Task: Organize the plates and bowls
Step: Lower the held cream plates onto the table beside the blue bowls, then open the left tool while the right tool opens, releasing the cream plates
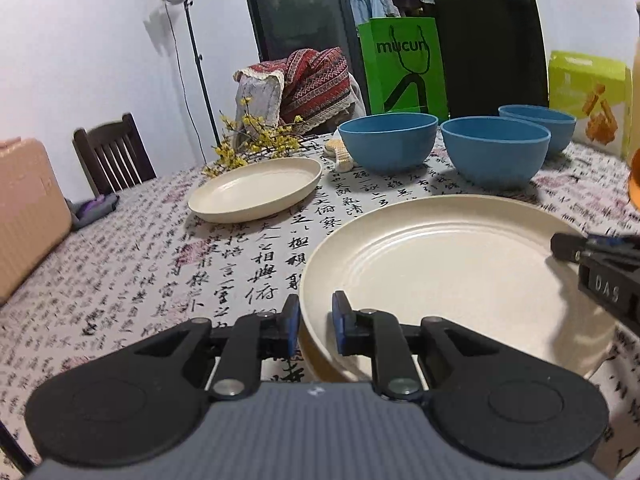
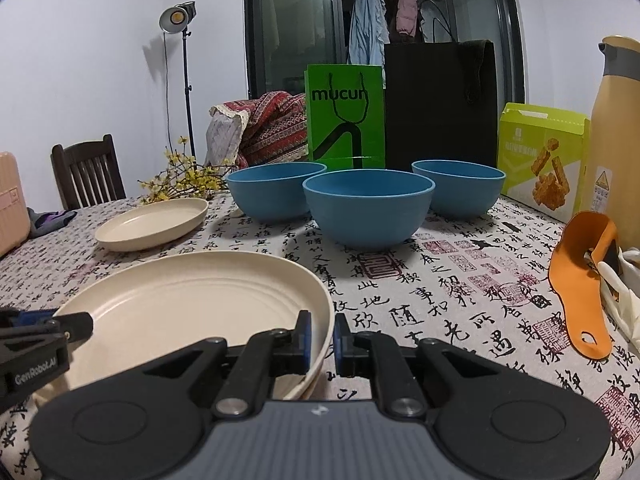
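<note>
Showing two cream plates (image 2: pixel 192 304), three blue bowls (image 2: pixel 368 208), patterned tablecloth (image 2: pixel 460 300)

This is a lived-in home, its dining corner. A desk covered with a white cloth printed in black calligraphy and red seals (image 2: pixel 440 280) carries cream round plates (image 2: pixel 154 222) and blue plastic bowls (image 2: pixel 368 210). A dark wooden slat-back chair (image 2: pixel 88 170) stands at the far side, beside a seat draped with a red patterned woven throw (image 2: pixel 276 128). Clothes hang behind a dark-framed glass sliding door (image 2: pixel 372 36). A green paper shopping bag (image 2: pixel 344 116), a lime-green snack box (image 2: pixel 540 156), a tall yellow thermos jug (image 2: pixel 616 120) and a sprig of yellow flowers (image 2: pixel 180 176) crowd the desk's far edge.
</note>
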A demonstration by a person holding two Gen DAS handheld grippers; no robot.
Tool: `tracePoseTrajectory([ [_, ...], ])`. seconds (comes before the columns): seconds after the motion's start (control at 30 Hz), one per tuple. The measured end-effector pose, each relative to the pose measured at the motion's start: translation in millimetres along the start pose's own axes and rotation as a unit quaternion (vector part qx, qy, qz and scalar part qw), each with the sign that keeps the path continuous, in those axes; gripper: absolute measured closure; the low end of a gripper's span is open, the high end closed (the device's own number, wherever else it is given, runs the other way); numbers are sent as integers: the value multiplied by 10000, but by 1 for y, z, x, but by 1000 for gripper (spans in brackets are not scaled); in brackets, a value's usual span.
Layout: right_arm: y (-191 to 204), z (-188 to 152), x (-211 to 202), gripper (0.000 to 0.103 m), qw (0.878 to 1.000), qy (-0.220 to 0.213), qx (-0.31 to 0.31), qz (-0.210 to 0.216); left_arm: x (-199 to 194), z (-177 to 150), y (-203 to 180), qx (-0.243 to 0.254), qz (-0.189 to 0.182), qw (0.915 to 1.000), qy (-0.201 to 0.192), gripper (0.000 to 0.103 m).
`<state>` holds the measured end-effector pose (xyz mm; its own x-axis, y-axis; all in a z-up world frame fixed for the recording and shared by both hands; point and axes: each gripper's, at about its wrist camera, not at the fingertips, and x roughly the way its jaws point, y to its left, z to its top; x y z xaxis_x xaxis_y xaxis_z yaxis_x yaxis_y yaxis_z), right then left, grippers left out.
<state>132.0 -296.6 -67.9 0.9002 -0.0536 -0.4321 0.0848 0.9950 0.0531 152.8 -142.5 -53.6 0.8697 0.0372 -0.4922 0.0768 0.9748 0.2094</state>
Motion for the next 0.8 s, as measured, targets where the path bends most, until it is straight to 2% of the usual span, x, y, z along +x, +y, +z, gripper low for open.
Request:
tracePoseTrajectory([
  [0.23, 2, -3, 1, 92, 9999, -64, -90, -17, 2, -1, -3, 115, 87, 9999, 18, 87],
  [0.3, 3, -3, 1, 92, 9999, -67, -128, 26, 0, -1, -4, 146, 59, 9999, -41, 88],
  [0.37, 5, -4, 1, 92, 9998, -80, -173, 6, -1, 0, -5, 132, -150, 9998, -11, 89],
  [0.47, 2, -4, 3, 92, 9999, -39, -104, 49, 1, -2, -9, 150, -145, 9998, 43, 89],
  [0.57, 0, -4, 3, 92, 9999, -17, -80, 71, 5, -2, -4, -11, -201, 9997, 149, 89],
  [0.8, -8, -1, 4, 90, 9995, 74, 197, 251, -1, 3, 12, -345, -433, 9984, 95, 87],
])
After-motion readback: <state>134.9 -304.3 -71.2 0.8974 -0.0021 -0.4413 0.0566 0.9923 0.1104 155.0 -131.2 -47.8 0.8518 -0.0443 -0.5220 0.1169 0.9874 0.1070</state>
